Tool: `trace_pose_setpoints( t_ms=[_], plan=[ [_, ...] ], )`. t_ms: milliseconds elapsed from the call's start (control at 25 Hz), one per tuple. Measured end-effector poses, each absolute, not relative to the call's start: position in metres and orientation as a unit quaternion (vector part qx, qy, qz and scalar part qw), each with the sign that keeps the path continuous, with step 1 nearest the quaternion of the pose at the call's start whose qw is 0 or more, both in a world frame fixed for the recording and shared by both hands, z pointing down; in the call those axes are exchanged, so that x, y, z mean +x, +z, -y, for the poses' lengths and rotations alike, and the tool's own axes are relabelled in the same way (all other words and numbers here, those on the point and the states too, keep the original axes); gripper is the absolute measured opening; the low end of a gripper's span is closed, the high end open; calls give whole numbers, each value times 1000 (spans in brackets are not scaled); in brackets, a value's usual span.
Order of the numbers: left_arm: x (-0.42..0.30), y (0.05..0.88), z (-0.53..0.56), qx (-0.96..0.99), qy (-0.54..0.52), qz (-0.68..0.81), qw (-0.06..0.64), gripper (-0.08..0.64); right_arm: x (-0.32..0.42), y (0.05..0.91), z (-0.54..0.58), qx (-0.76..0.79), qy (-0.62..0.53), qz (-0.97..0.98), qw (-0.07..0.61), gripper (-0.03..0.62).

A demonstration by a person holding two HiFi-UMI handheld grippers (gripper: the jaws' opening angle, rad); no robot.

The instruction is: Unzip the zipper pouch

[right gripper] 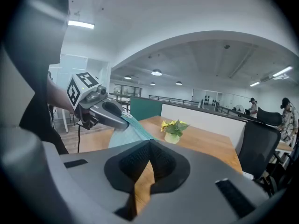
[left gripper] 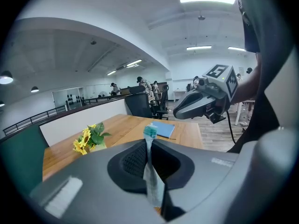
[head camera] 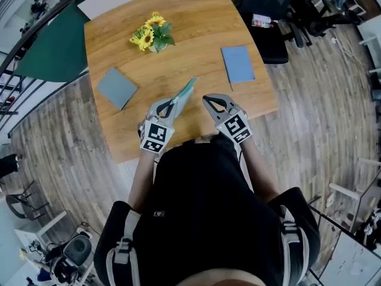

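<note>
A teal zipper pouch (head camera: 186, 92) is lifted off the wooden table (head camera: 196, 22) near its front edge. My left gripper (head camera: 172, 105) is shut on the pouch's near end. In the left gripper view the pouch (left gripper: 150, 160) stands edge-on between the jaws, with its top end poking above them. My right gripper (head camera: 209, 100) hovers just right of the pouch, apart from it, its jaws closed together on nothing. In the right gripper view the pouch (right gripper: 125, 135) hangs from the left gripper (right gripper: 125, 120), ahead and to the left of my right gripper (right gripper: 149, 146).
A pot of sunflowers (head camera: 152, 34) stands at the table's far middle. A blue notebook (head camera: 237, 64) lies to the right and a grey pad (head camera: 116, 87) to the left. A black office chair (head camera: 269, 16) stands beyond the table's right corner.
</note>
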State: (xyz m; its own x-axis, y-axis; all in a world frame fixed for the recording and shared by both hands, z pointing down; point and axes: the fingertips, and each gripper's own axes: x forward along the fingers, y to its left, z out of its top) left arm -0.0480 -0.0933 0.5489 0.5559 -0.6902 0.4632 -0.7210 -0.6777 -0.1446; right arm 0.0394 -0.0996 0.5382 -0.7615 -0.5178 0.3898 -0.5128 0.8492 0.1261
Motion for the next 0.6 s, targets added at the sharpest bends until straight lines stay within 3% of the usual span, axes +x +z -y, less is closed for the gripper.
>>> trace_pose_setpoints(
  t_ms=[600],
  plan=[
    [-49, 551, 92, 881, 247, 401, 33, 7, 37, 540, 96, 271, 10, 943, 191, 3]
  ],
)
